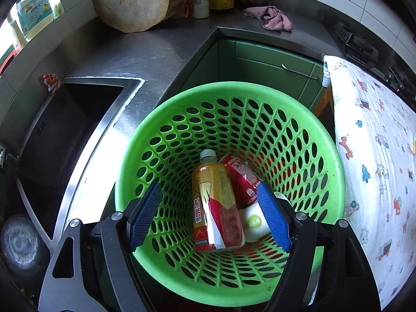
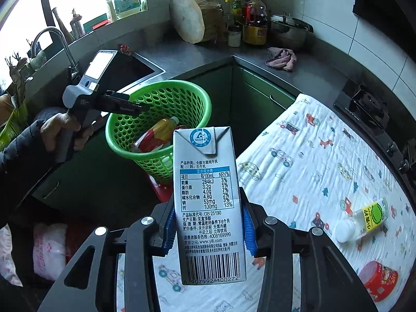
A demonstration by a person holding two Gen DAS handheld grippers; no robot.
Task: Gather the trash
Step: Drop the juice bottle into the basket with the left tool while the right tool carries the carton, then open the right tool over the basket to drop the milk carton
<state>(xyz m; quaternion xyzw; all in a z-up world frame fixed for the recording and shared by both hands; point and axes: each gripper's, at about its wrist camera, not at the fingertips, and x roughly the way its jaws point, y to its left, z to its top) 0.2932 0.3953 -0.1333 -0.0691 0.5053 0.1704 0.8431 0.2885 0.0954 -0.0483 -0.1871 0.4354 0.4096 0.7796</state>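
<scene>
Only right wrist view shows milk carton (image 2: 210, 208) gripped.

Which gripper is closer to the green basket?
Left. The left gripper hangs open right over the green basket; the right gripper holds the milk carton farther back.

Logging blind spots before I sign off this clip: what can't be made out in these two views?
- Left wrist view: the white item in the green basket is half hidden by the yellow bottle and a blue finger; the red can is partly covered too.
- Right wrist view: the milk carton hides the basket's near side and what it stands on.
- Right wrist view: the red tub is cut off by the edge.
</scene>
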